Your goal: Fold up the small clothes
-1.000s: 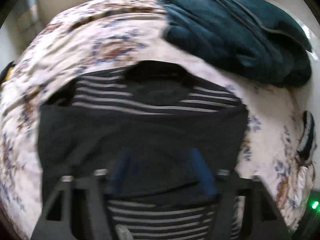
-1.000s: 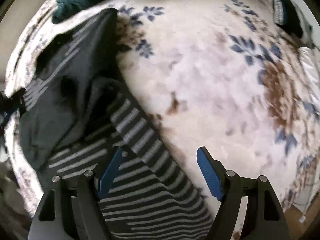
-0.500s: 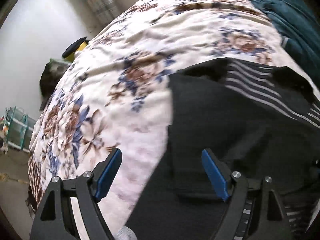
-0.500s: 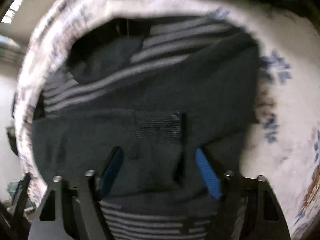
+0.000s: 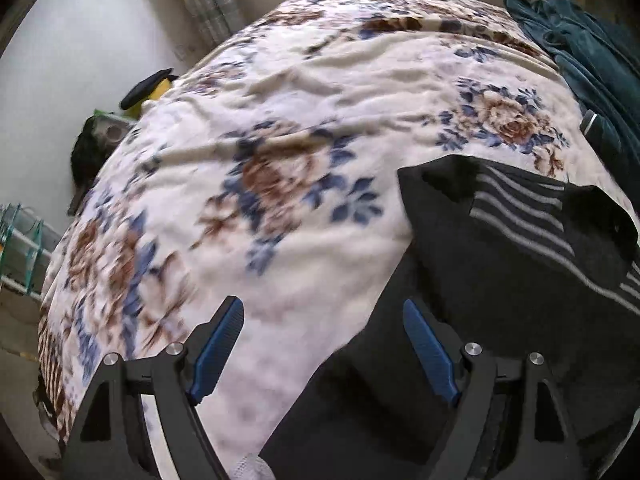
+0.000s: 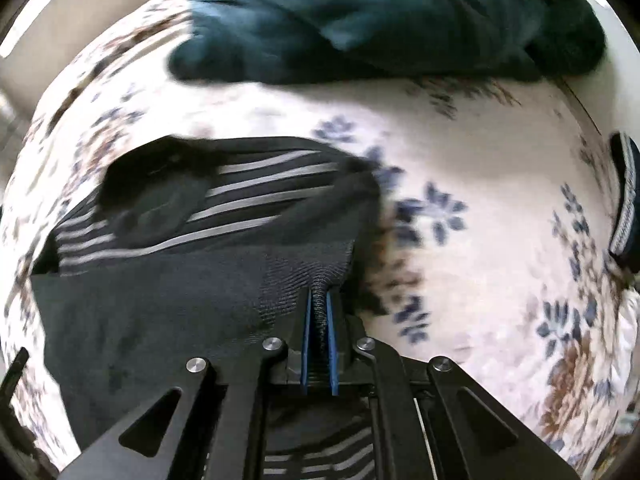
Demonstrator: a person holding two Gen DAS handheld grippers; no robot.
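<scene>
Blue-padded fingers [image 6: 320, 320] of the right gripper pinch a ribbed fold of the dark striped garment [image 6: 224, 240].

Left gripper [image 5: 324, 344] fingers stand wide apart, holding nothing; the garment's dark edge [image 5: 500, 264] lies under and beyond its right finger, bare floral bedspread [image 5: 260, 128] under the left one. Past the pinched fold the garment spreads leftward on the bed, and a teal blanket [image 6: 380, 12] is heaped farther ahead.
</scene>
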